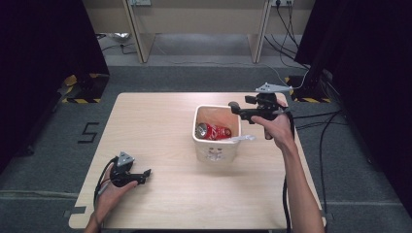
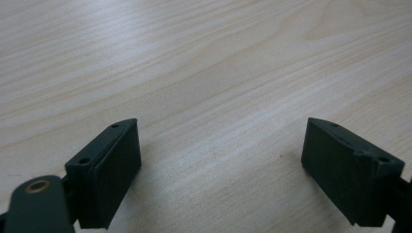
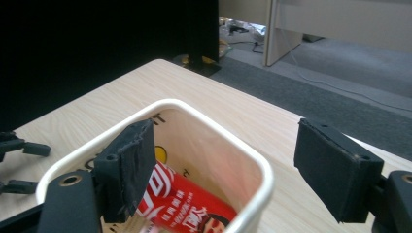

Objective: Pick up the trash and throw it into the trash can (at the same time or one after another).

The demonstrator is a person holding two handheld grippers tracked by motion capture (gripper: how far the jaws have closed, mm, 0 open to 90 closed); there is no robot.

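Observation:
A white square bin (image 1: 214,153) stands a little right of the middle of the light wooden table (image 1: 155,116). A red drink can (image 1: 214,131) lies on its side inside the bin, and something white (image 1: 244,139) sticks out over the bin's right rim. My right gripper (image 1: 234,108) hovers over the bin's far right corner, open and holding nothing. In the right gripper view its jaws (image 3: 226,143) straddle the bin's rim (image 3: 262,174) above the can (image 3: 180,199). My left gripper (image 1: 147,174) rests at the table's front left, open, with bare wood between its jaws (image 2: 221,127).
Black curtains close in both sides. Cables (image 1: 316,121) trail over the grey floor right of the table. A pale desk's legs (image 1: 141,43) stand beyond the far edge. A black-and-yellow stand base (image 1: 80,90) sits off the table's far left corner.

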